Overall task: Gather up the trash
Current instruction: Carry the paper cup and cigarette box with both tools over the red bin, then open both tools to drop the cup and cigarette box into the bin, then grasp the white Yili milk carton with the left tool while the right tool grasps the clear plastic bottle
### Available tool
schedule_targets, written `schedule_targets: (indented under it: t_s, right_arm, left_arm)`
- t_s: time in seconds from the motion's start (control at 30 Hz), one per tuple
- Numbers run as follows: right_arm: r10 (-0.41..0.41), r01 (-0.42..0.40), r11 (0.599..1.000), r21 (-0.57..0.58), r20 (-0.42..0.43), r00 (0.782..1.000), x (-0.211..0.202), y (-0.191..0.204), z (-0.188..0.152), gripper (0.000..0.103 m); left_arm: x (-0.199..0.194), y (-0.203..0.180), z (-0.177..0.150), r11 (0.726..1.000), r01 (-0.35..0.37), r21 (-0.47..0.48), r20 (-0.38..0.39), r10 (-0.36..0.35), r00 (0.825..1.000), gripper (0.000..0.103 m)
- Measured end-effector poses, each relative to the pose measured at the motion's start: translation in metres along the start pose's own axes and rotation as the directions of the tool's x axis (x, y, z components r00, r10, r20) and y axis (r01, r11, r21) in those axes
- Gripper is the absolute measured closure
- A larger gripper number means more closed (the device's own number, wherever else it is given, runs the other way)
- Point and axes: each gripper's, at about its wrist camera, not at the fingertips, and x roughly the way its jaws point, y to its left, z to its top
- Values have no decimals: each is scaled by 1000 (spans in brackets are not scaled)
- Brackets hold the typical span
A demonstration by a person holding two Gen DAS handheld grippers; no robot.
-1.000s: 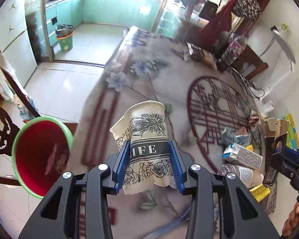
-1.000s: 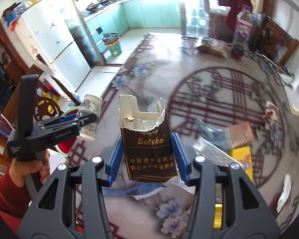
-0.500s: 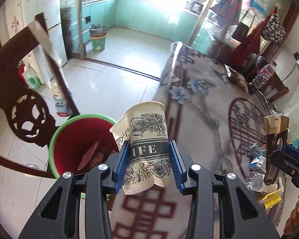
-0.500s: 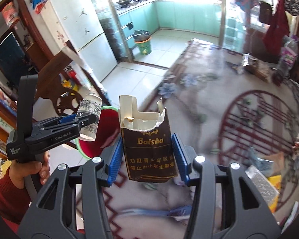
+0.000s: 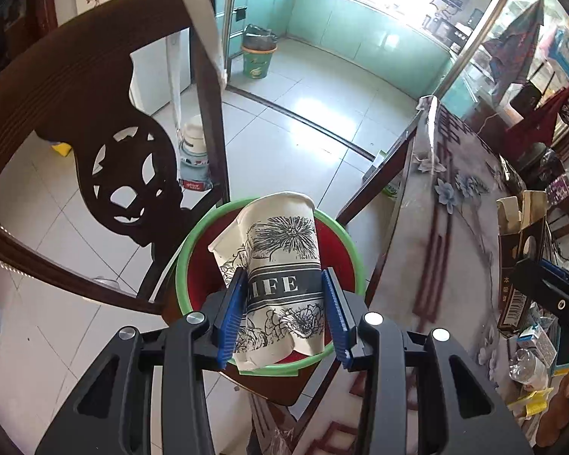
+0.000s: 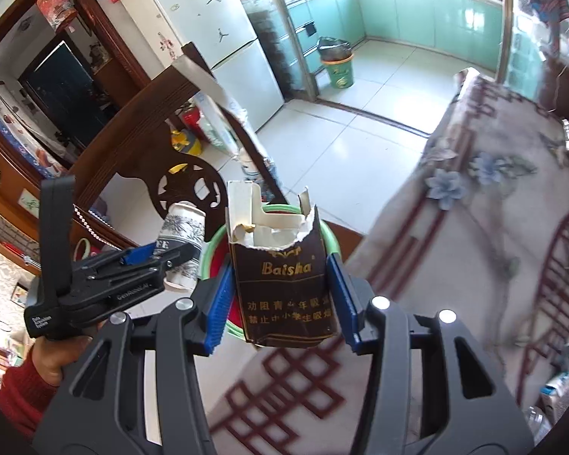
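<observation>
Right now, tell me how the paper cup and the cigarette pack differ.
The paper cup is white with black flower drawings and a dark band; the cigarette pack is dark brown with gold lettering. The cup is crumpled but whole; the pack's top is torn open. The left gripper holds the cup, the right gripper the pack. Both are pinched between blue pads near the red bin.

Floral-clothed table [image 5: 455, 204], litter [image 5: 531, 364] at its far side
</observation>
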Motion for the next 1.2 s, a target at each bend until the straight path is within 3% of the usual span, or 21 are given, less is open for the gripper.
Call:
schedule_targets:
  t_s: [0.17,0.2,0.27,0.43,0.7,0.8,0.9,1.03,1.2]
  right_arm:
    - [37,-37,999,-13,-33,999,23,15,4,53]
    - [42,-43,999,-16,-41,998,25,17,5,41]
    - [26,-27,999,-23,-39,999,27,19,5,34]
    - [-3,3,1000,-26,-21,1000,13,17,1,34]
    - [-95,95,995,18,11,995,-39,-13,-31,33]
    - [-143,143,988,53,12,990,-59,-33,-48,33]
    - [-191,189,977,98,12,981,-81,-56,-66,31]
    - [-270,270,954,134,-12,963,-108,-90,-94,28]
    - [-437,449,892,59,-143,888,-135,-146,-137,28]
  left_arm:
    - [9,16,9,999,-12,-42,4,12,1000,62]
    - [12,18,11,999,-8,-54,-1,8,1000,54]
    - [16,20,14,998,4,-68,-6,-5,1000,48]
    - [16,6,18,1000,19,-23,-1,-19,1000,48]
    - [10,-46,18,992,34,118,13,-36,999,40]
    - [9,-75,18,984,60,169,10,-62,998,39]
    - [7,-107,12,971,94,218,9,-98,995,32]
    - [8,-155,-1,945,157,288,-28,-156,987,30]
    - [7,-204,-26,913,212,349,-75,-198,977,29]
